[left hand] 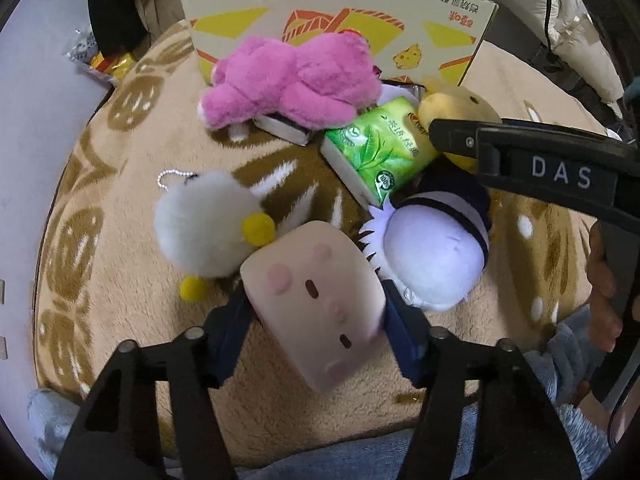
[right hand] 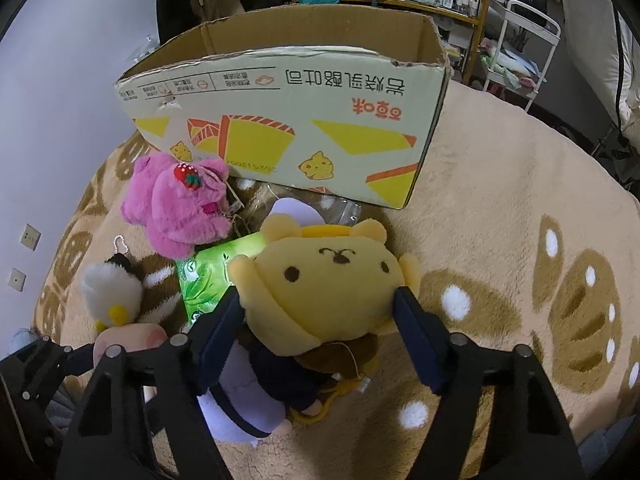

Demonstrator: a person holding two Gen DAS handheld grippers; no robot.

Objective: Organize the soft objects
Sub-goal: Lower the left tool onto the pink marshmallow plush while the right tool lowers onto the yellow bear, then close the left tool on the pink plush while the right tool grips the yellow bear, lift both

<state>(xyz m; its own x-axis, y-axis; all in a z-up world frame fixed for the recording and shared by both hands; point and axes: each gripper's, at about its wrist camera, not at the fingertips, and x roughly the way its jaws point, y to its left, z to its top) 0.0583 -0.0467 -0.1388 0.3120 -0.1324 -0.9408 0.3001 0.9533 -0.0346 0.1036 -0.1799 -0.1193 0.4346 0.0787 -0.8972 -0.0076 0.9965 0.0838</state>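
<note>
Left wrist view: left claw [left hand: 316,312] clamped on a pale pink squishy block [left hand: 316,304], both fingers pressed into its sides, above the tan patterned blanket [left hand: 120,280]. Just beyond: white fluffy keychain toy [left hand: 204,224], lavender plush [left hand: 436,256], green tissue pack [left hand: 376,148], pink bear [left hand: 292,80]. Right wrist view: right claw [right hand: 318,316] grips the yellow bear plush [right hand: 324,280] by its head. Open cardboard box [right hand: 296,120] stands behind the pile.

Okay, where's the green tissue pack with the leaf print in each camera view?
Left wrist: green leaf-print tissue pack is right of centre, below the pink plush bear.
Right wrist: left of centre, beside the yellow plush bear.
Shared landmark: printed cardboard box.
</note>
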